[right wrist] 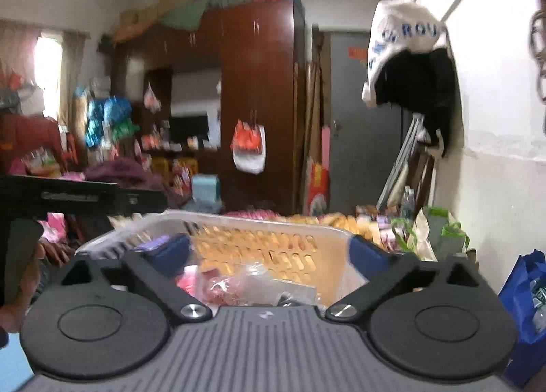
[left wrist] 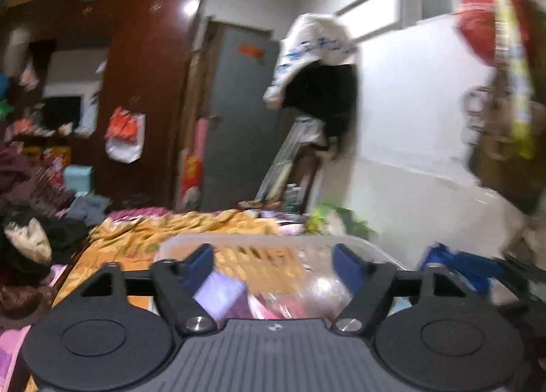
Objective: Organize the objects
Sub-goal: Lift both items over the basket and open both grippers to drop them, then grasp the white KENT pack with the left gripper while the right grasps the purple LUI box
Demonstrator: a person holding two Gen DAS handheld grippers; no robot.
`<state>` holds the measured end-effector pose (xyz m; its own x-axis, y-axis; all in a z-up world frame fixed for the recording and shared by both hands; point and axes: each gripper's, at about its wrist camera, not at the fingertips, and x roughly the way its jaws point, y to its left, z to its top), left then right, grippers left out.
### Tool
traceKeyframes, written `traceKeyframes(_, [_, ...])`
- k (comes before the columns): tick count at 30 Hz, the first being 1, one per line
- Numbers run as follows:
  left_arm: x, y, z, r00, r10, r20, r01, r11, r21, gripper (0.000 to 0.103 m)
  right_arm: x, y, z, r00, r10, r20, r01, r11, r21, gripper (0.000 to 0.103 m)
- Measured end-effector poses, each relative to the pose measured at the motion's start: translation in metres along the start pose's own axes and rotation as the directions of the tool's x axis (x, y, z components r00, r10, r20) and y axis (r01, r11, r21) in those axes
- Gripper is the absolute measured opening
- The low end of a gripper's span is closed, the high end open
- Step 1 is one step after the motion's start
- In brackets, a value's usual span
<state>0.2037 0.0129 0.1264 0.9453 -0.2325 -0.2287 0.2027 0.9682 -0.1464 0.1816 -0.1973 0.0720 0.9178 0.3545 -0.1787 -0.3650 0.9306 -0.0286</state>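
Ahead, open air between both pairs of spread fingers and over a white slotted basket, set on a bed under an orange patterned cover. Left gripper open, blue pads wide apart, nothing pressed between them; right gripper likewise wide, pads clear of everything. Basket just below and in front of both, near rim hidden under the gripper bodies, far rim running side to side across each view, so long axis crosswise to the fingers; whether either pad touches a rim, impossible to tell through the blur. Inside: a purple box, clear crinkled packets and pink items, heaped loosely. Left side hemmed in by piled clothes along the bed edge; in the right wrist view, the other gripper's black body and a hand crowd the left edge. Right side bounded by a white wall, with a blue bag and a green-handled bag at its foot. Farther back, a dark wooden wardrobe, a grey door, and a white cloth over a dark garment hanging off the wall.
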Motion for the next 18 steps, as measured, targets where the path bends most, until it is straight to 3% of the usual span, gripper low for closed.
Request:
traceKeyframes(2, [-0.024, -0.005, -0.02, 1.0, 0.005, -0.01, -0.004, 1.0, 0.028, 0.089, -0.022, 0.007, -0.015, 1.0, 0.012, -0.003, -0.012, 1.0, -0.002, 0.103])
traceKeyframes(6, [-0.035, -0.004, -0.054, 0.995, -0.023, -0.097, 0.027, 0.999, 0.033, 0.089, -0.025, 0.028, -0.048, 0.988, 0.019, -0.15, -0.026, 0.999, -0.047, 0.103])
traceKeyframes(9, [-0.028, 0.006, -0.07, 0.988, -0.009, -0.153, 0.011, 1.0, 0.013, 0.089, -0.009, 0.039, -0.067, 0.958, 0.058, -0.282, -0.068, 0.997, -0.026, 0.103])
traceKeyframes(13, [-0.012, 0.019, -0.082, 0.976, 0.018, -0.219, -0.015, 1.0, 0.013, 0.089, 0.019, 0.044, -0.079, 0.931, 0.046, -0.363, -0.058, 0.998, -0.022, 0.102])
traceKeyframes(15, [-0.006, 0.023, -0.085, 0.97, 0.011, -0.244, -0.012, 1.0, -0.006, 0.089, 0.026, 0.041, -0.081, 0.916, 0.08, -0.393, -0.082, 0.997, 0.011, 0.088])
traceKeyframes(17, [-0.004, 0.023, -0.09, 0.966, 0.004, -0.257, -0.007, 1.0, -0.011, 0.089, 0.028, 0.036, -0.079, 0.914, 0.085, -0.396, -0.079, 0.996, 0.031, 0.077])
traceKeyframes(18, [-0.004, 0.021, -0.092, 0.965, 0.002, -0.263, -0.003, 1.0, -0.003, 0.089, 0.027, 0.034, -0.08, 0.913, 0.083, -0.4, -0.078, 0.997, 0.028, 0.065])
